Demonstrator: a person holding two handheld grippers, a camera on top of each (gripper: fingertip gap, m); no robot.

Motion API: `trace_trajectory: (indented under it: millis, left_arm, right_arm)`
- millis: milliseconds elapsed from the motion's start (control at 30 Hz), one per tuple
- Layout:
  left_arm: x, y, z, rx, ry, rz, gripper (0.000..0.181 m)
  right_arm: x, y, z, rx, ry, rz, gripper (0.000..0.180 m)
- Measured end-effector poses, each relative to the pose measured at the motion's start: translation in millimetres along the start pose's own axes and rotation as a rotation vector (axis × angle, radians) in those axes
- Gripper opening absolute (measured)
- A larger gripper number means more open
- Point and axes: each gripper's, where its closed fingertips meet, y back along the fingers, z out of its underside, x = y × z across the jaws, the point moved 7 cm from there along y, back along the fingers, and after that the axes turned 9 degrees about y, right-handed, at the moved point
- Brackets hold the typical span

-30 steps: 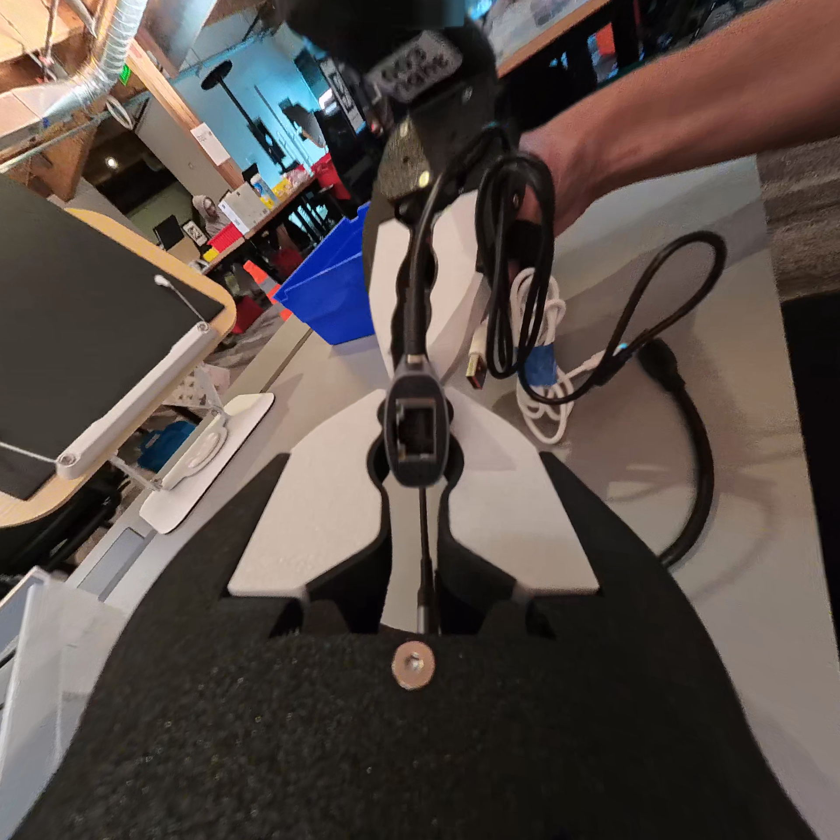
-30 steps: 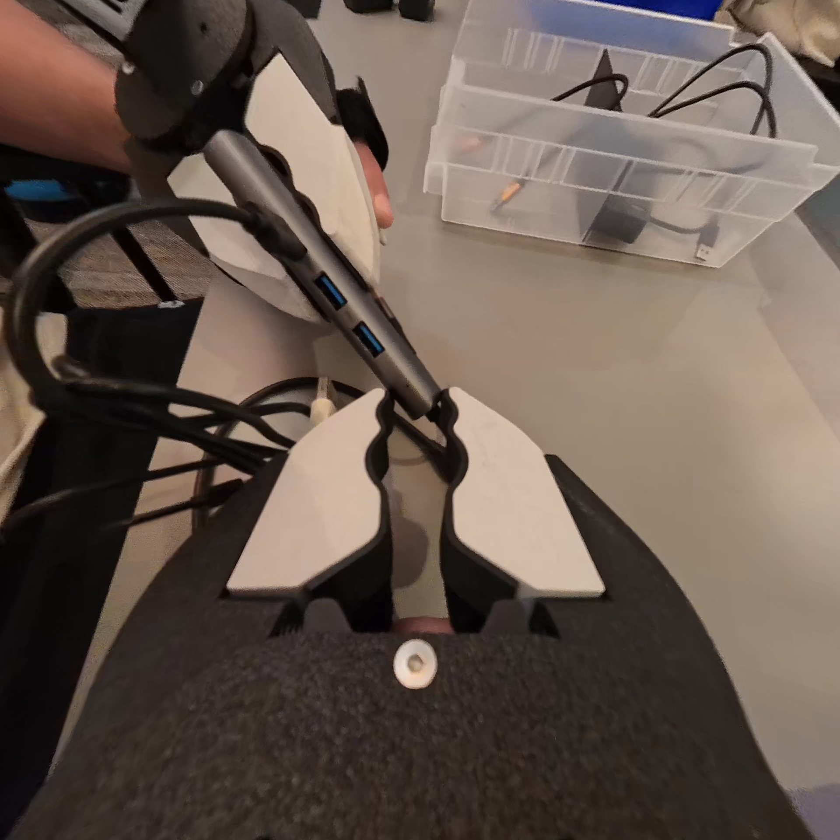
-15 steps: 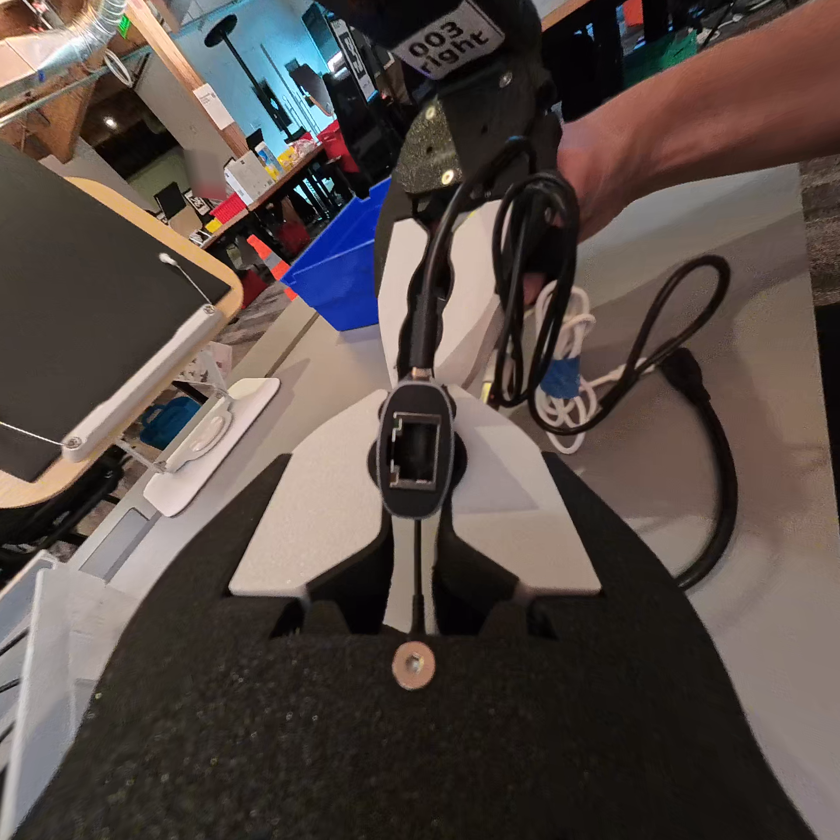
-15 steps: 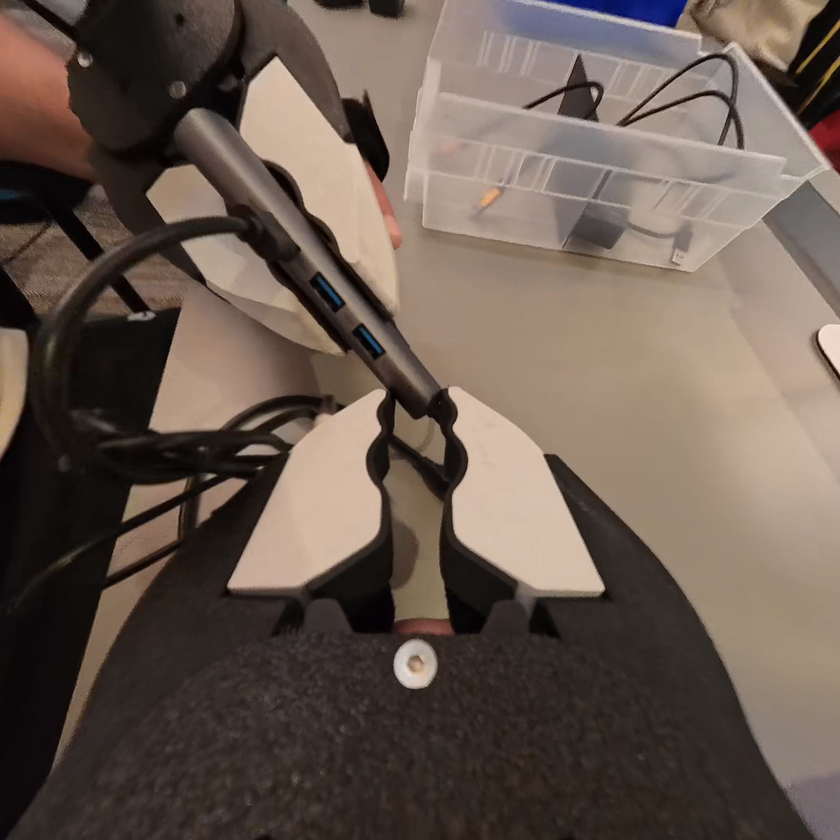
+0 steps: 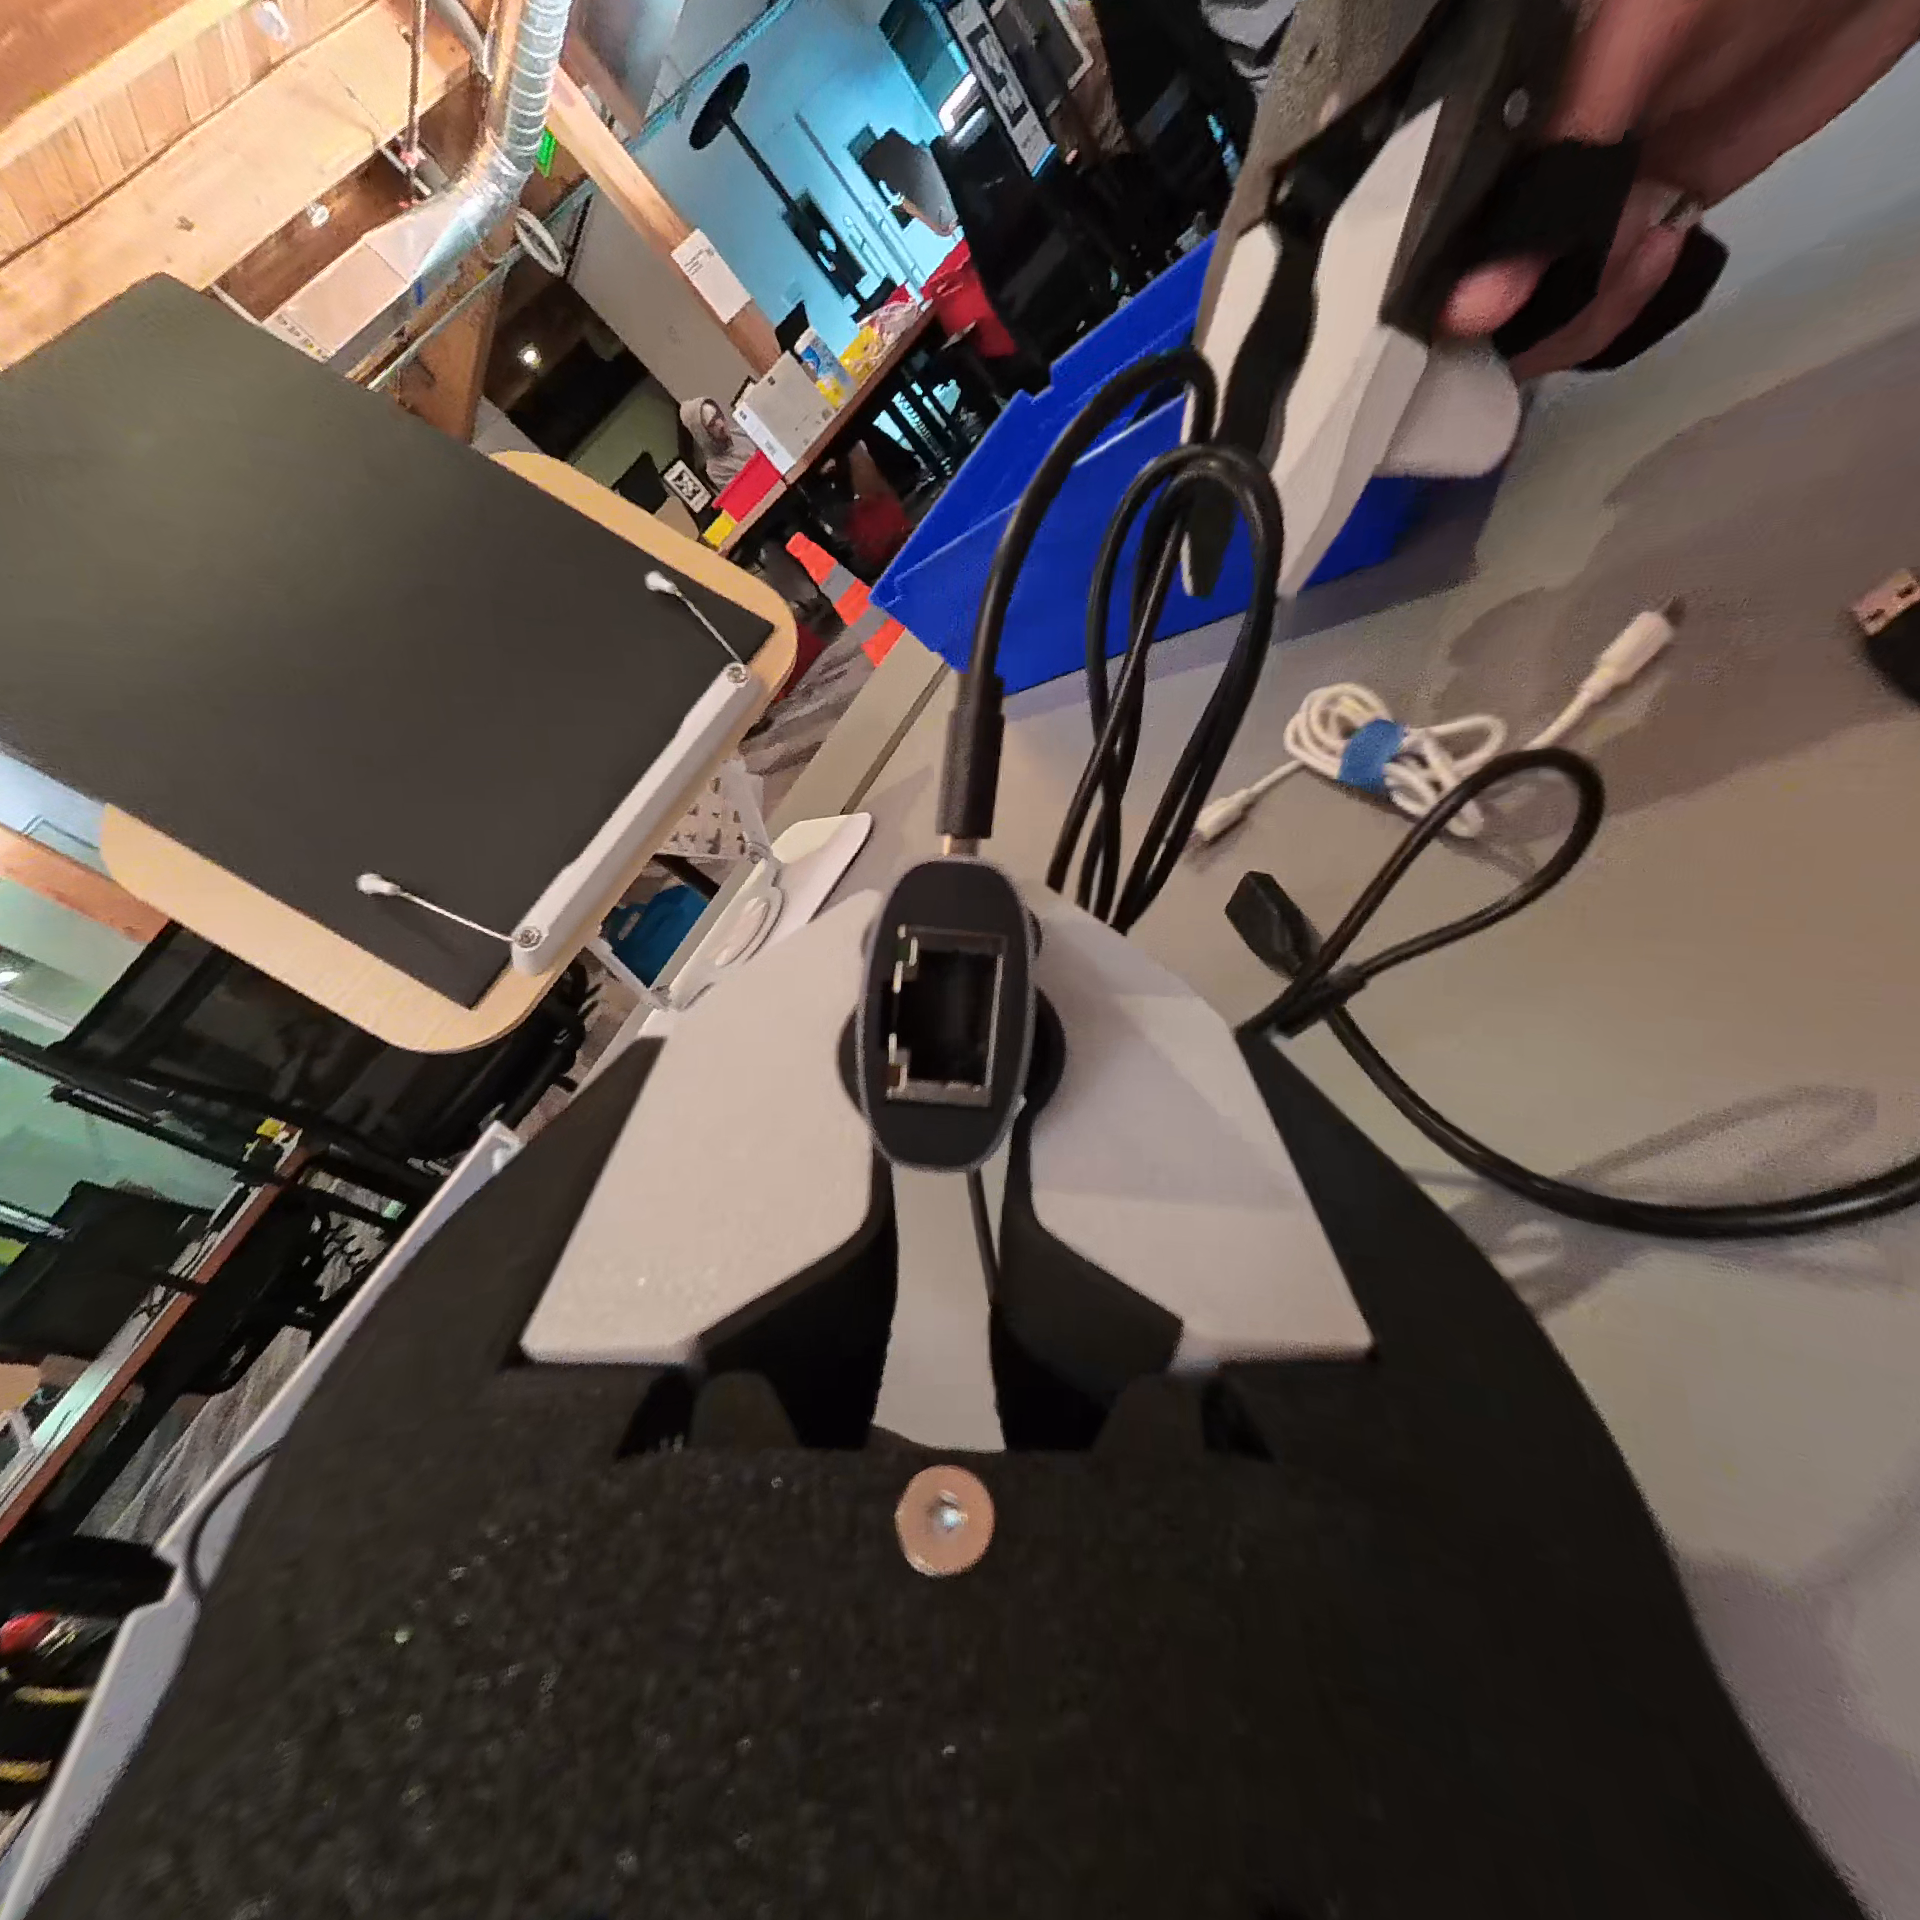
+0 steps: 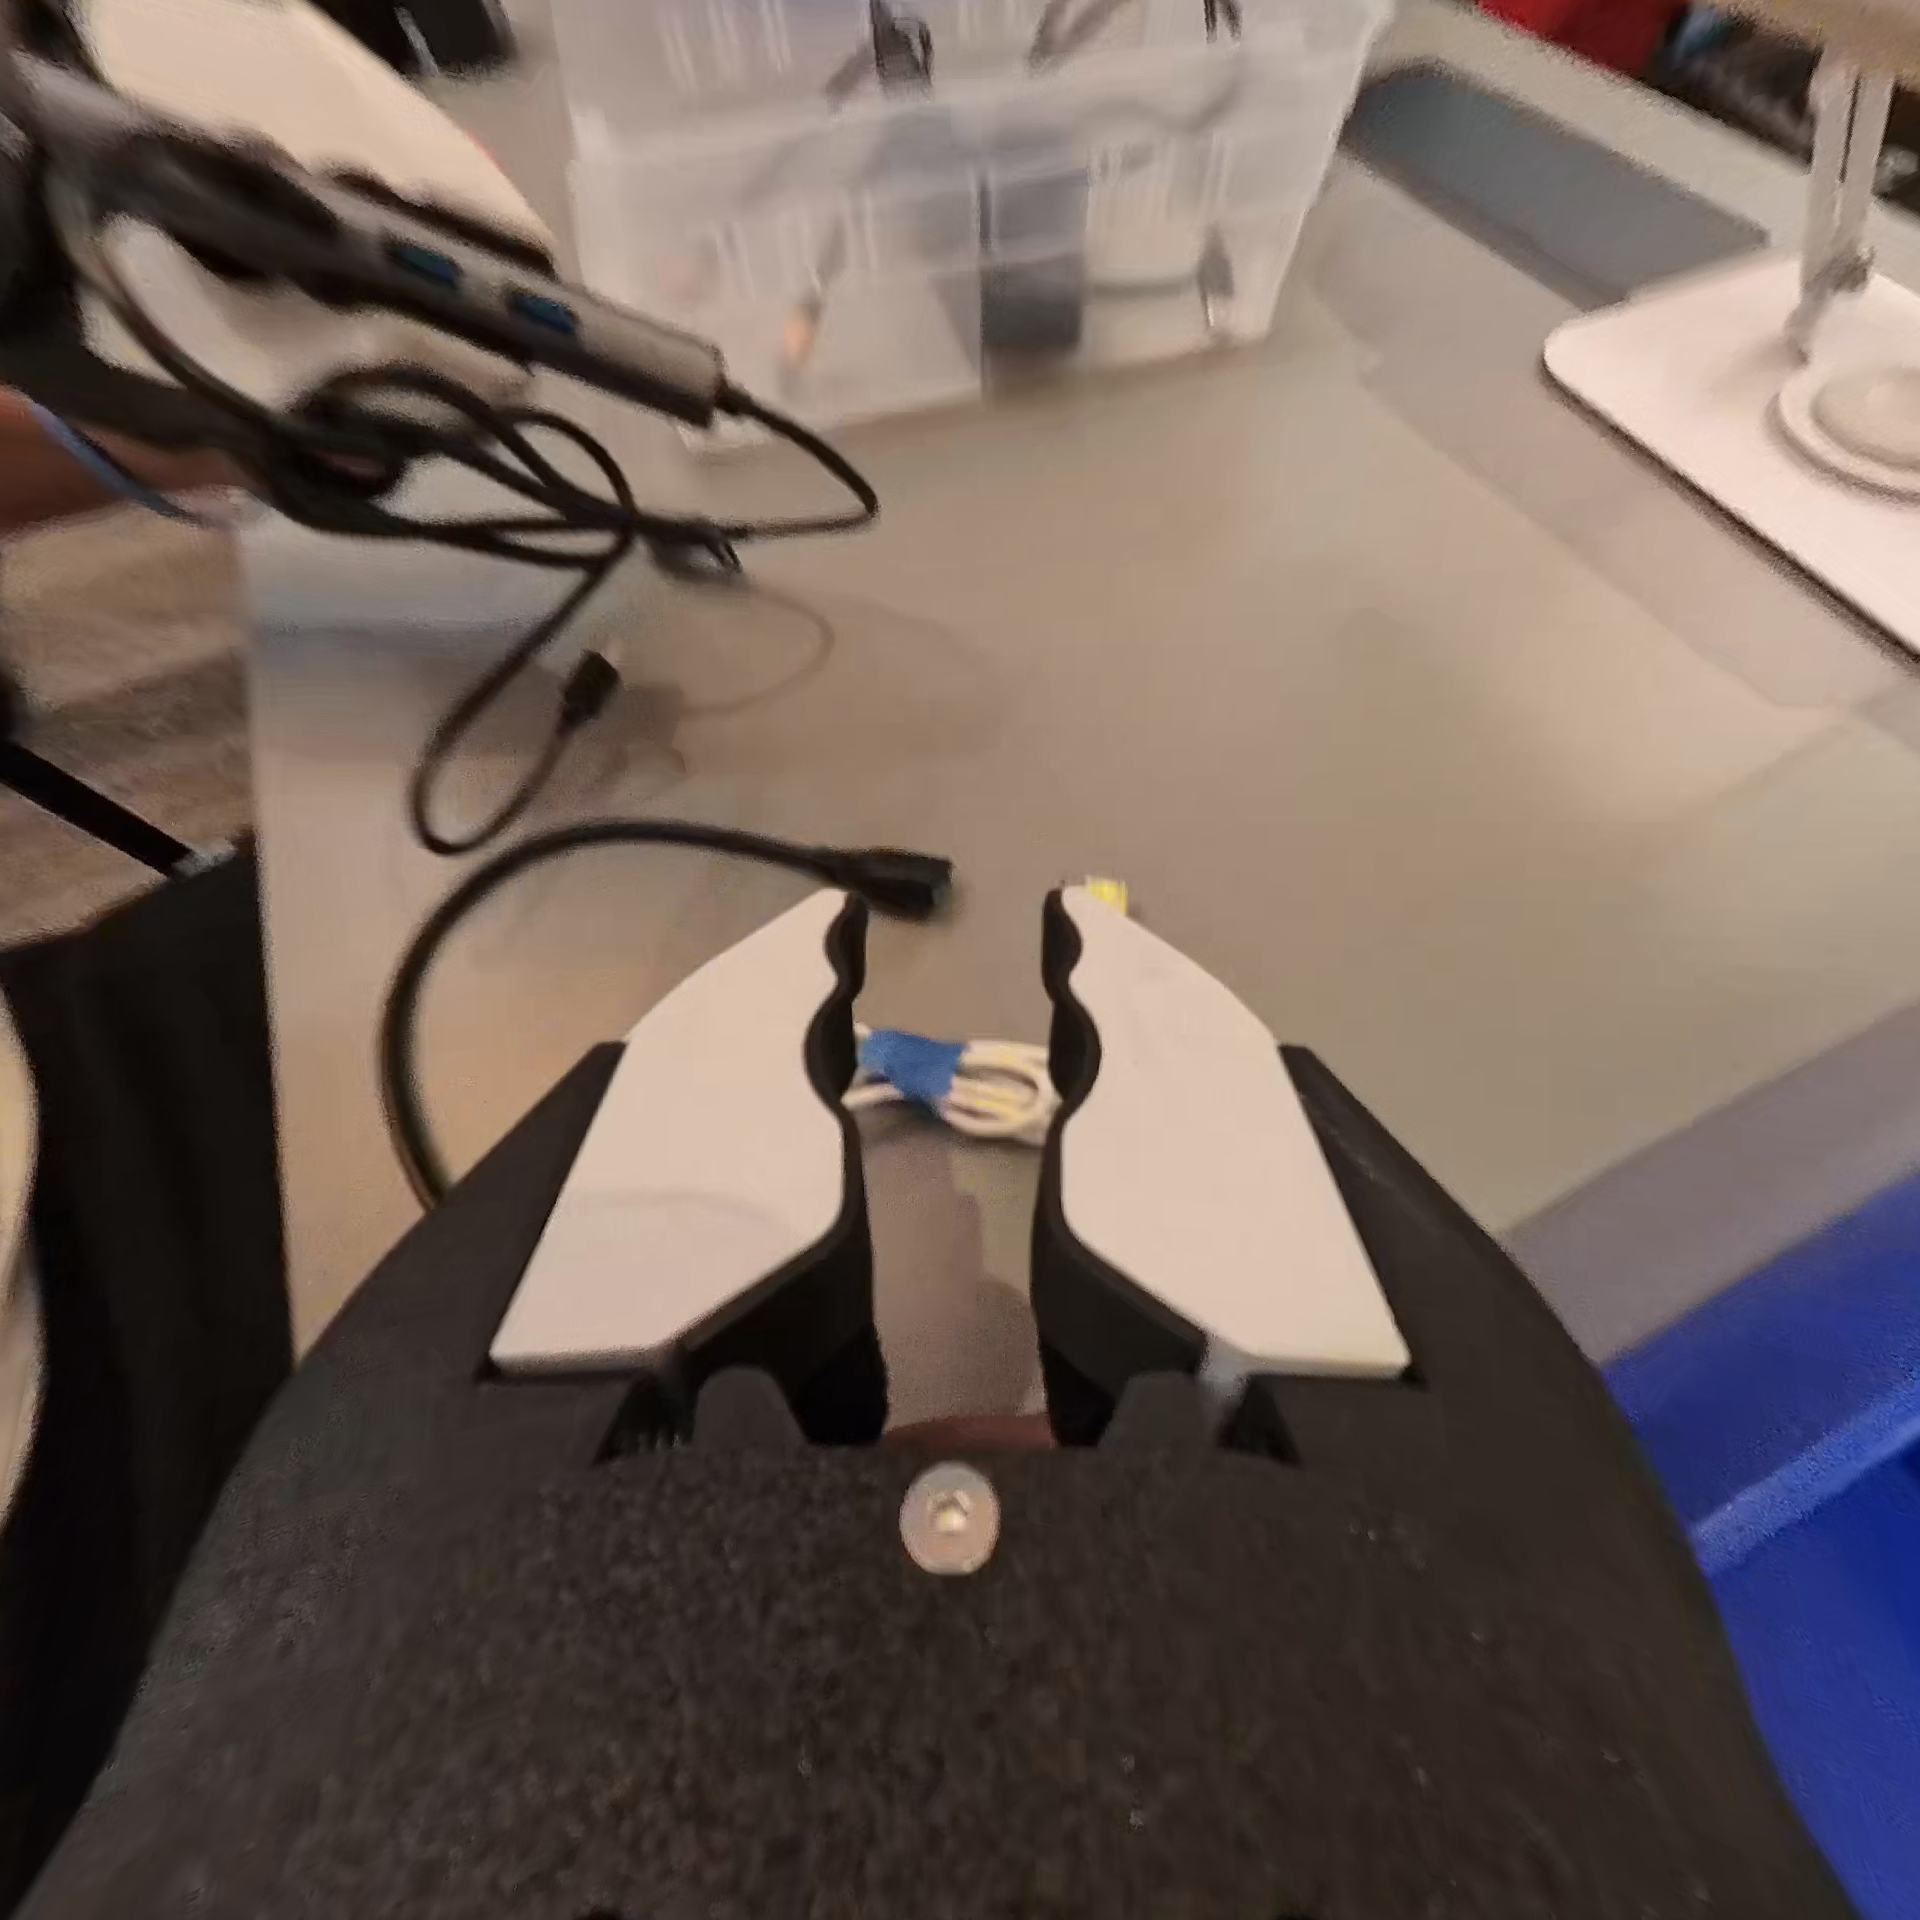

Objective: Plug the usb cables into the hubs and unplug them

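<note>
Left tongs [image 5: 948,997] clamp the hub [image 5: 943,1034]; right tongs [image 6: 951,914] gape empty above the table [image 6: 1299,727].

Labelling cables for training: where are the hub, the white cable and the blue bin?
hub [image 5: 943,1029], left wrist view, its end port.
white cable [image 5: 1392,744], left wrist view, the coiled bundle.
blue bin [image 5: 1049,582], left wrist view, its side wall.

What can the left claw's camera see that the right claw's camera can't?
Only the left wrist view shows the network socket on the end of the hub, the black board on a stand, and the black plug going into the hub. Only the right wrist view shows the hub's blue ports, the clear plastic bin of cables, and the open right claw up close. Both show the grey table, the white cable bundle with a blue tie, the blue bin and loose black cables.
</note>
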Motion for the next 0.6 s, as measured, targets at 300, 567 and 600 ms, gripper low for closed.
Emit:
trace_trajectory:
  millis: [300,567,600]
  left_arm:
    - [12.8,-5.8,5.2,-0.010,-0.004,0.078,0.017]
    - [16.4,-7.2,4.0,0.006,-0.020,0.082,0.018]
    - [17.0,-7.6,4.1,0.004,-0.020,0.085,0.018]
  right_arm:
    - [10.2,-41.7,25.8,-0.266,-0.077,0.196,0.030]
    - [22.3,-65.8,39.5,-0.312,-0.096,0.169,0.028]
    - [23.2,-68.3,41.6,-0.307,-0.116,0.151,0.026]
